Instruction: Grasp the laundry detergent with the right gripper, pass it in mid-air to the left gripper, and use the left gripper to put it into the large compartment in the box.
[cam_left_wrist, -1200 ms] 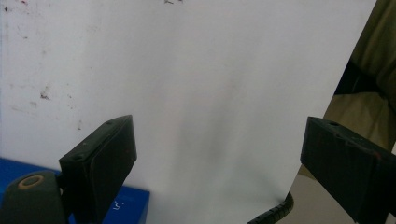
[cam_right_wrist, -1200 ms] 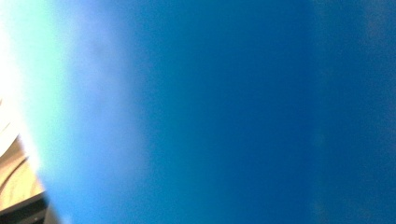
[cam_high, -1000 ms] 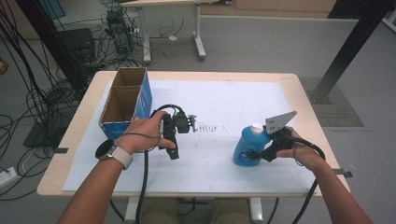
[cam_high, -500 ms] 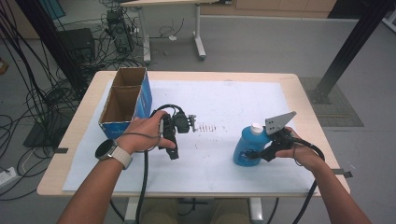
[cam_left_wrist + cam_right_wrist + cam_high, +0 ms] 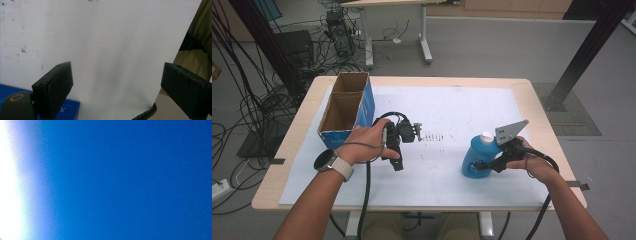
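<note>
**Right now: right gripper closing on blue bottle, left gripper idle and spread**

Quickly, left to right in the high view. Cardboard box (image 5: 346,107) with blue sides sits at about 10 o'clock on the table (image 5: 292,150), open top, two compartments, nothing visible inside. White sheet (image 5: 462,110) covers most of the tabletop.

Left gripper (image 5: 396,162) lies at about 8 o'clock from table centre, held by the left hand (image 5: 367,145), watch on that wrist. Jaws released, standing wide apart with nothing between them. Left gripper view confirms: two black jaws far apart, bare white sheet (image 5: 100,50) between and beyond, a blue edge at the lower left corner, which may be the box, can't tell for sure.

Faint dark marks (image 5: 437,136) on the sheet just right of the left gripper, near centre.

Blue bottle (image 5: 474,157) with white cap stands upright at about 4 o'clock, well apart from the box. Right gripper (image 5: 486,166) comes in from the bottle's right side, held by the right hand (image 5: 534,162), grey three-cornered plate on top. Its jaws have just been closing, bottle body between them; looks clenched on the bottle. Right gripper view: blurred blue surface (image 5: 125,180) up close, bright white strip at left edge.
</note>
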Available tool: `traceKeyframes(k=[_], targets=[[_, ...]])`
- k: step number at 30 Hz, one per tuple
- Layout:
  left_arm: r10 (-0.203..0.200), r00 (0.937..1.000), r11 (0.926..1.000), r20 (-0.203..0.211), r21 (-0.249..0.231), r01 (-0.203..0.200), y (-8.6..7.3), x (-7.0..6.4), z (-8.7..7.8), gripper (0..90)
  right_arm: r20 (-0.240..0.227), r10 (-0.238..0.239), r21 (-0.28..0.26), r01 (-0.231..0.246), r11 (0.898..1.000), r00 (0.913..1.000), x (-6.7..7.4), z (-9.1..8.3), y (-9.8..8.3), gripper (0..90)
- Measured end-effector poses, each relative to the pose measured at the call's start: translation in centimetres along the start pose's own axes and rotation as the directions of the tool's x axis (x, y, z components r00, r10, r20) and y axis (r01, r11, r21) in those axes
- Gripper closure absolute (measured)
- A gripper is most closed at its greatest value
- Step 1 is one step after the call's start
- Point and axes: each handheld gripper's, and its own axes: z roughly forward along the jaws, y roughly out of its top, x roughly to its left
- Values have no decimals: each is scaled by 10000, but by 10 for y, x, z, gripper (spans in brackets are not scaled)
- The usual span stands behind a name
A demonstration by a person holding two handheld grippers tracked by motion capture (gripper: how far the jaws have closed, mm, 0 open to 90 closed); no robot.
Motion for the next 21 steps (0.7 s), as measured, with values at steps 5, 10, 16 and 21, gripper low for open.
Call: traceKeyframes(k=[5, 10, 16, 21], targets=[[5, 10000, 10000, 7, 4, -5, 0, 0, 0, 109, -63, -25, -48, 25, 10000, 10000, 0, 0, 0, 406], [24, 10000, 10000, -2, 26, -24, 0, 1, 0, 109, -74, -40, -137, 39, 9999, 10000, 0, 0, -1, 411], [8, 10000, 10000, 20, 2, -8, 0, 0, 0, 109, -17, -192, -130, 191, 9997, 9998, 1, 0, -1, 418], [14, 10000, 10000, 27, 9, -14, 0, 0, 0, 109, 8, -232, -198, 232, 9995, 9997, 1, 0, -2, 421]])
